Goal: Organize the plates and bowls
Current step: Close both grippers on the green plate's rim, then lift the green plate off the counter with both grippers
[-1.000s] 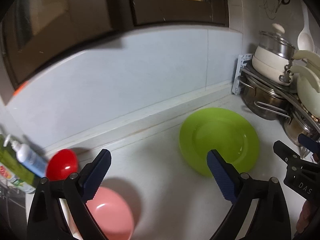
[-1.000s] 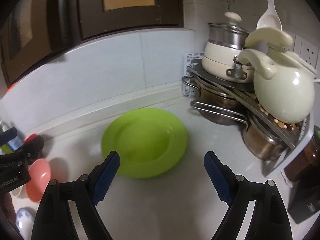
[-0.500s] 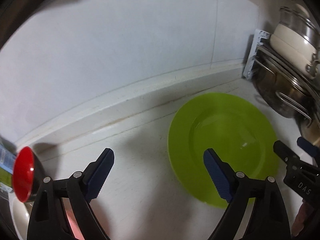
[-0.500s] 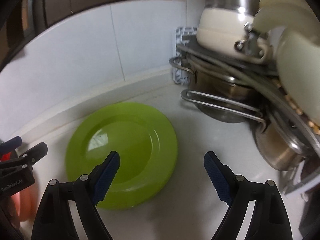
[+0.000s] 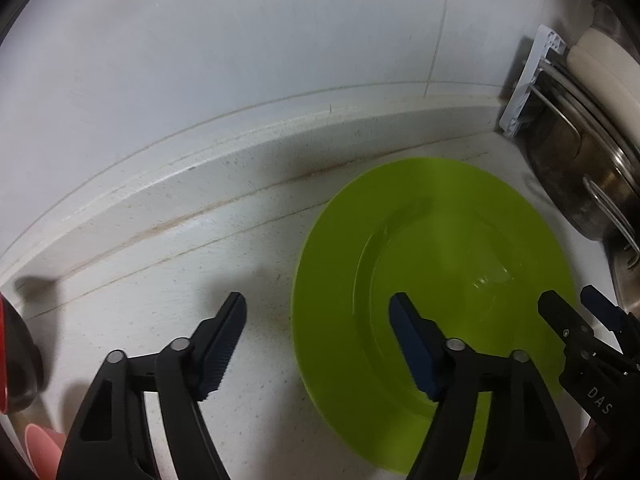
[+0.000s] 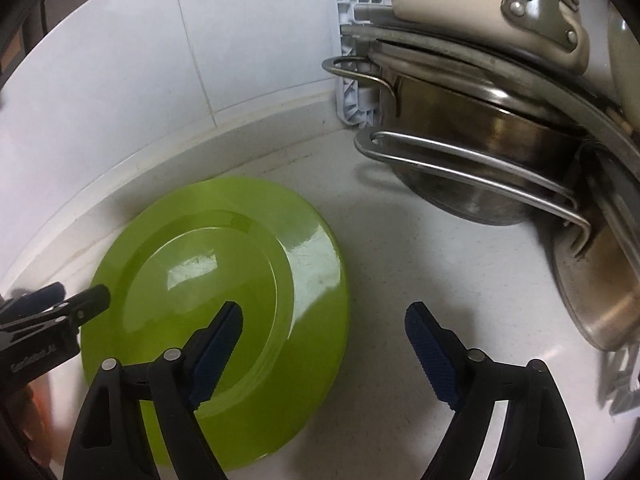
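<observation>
While both tools tilt down with jaws closing, the left gripper [image 5: 318, 346] straddles the left rim of the one green plate [image 5: 452, 240] flat on the counter [image 5: 240, 264], and the right gripper [image 6: 324, 344] straddles its right rim, neither pinching yet. Beyond, stacked pots [image 6: 480, 128] are cut off.

The white stone countertop [image 5: 168, 280] is viewed closely and steeply downward from both wrists. The round lime-green plastic plate [image 5: 432, 256] [image 6: 224, 264] is shared: at three o'clock leftward, nine o'clock rightward.
</observation>
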A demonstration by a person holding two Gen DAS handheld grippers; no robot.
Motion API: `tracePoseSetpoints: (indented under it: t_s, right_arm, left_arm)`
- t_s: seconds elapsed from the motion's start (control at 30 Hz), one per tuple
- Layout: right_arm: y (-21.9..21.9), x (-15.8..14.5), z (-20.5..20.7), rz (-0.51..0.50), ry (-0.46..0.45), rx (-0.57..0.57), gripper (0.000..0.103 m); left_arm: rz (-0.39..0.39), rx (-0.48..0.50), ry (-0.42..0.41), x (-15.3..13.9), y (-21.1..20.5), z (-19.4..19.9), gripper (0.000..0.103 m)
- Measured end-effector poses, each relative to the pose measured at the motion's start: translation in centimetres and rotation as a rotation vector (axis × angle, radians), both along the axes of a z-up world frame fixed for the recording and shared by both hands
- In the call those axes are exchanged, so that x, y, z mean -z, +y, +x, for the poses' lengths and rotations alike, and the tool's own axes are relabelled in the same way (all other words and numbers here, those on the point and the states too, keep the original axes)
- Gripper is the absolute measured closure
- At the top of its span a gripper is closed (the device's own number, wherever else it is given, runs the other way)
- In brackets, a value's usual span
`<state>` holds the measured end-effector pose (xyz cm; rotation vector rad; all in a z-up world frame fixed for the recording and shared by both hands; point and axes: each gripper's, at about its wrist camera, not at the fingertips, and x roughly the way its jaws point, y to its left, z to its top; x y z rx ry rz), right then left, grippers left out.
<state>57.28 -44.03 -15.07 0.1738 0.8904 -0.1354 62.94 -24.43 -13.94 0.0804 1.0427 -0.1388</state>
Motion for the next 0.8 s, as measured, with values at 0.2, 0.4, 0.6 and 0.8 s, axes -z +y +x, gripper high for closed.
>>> tracePoseSetpoints:
  t_s: [0.2, 0.4, 0.6, 0.8]
  right_arm:
    - [0.0, 0.2, 0.4, 0.003, 0.013, -0.002, 0.028]
    - [-0.2, 0.5, 1.1, 0.02, 0.031, -0.007, 0.036]
    - [-0.3, 0.8, 1.7, 0.011, 0.037, -0.013, 0.043]
    - [0.1, 0.6, 2.2, 0.024, 0.044, -0.056, 0.06]
  left_arm:
    - [-0.009, 0.017, 0.019, 0.4, -0.4, 0.5, 0.04]
    - [-0.014, 0.024, 0.025, 0.5, -0.6, 1.0, 0.05]
    - [-0.031, 0.019, 0.028, 0.5, -0.5, 1.4, 0.057]
    - [-0.037, -0.001, 0.03, 0.5, -0.5, 1.6, 0.062]
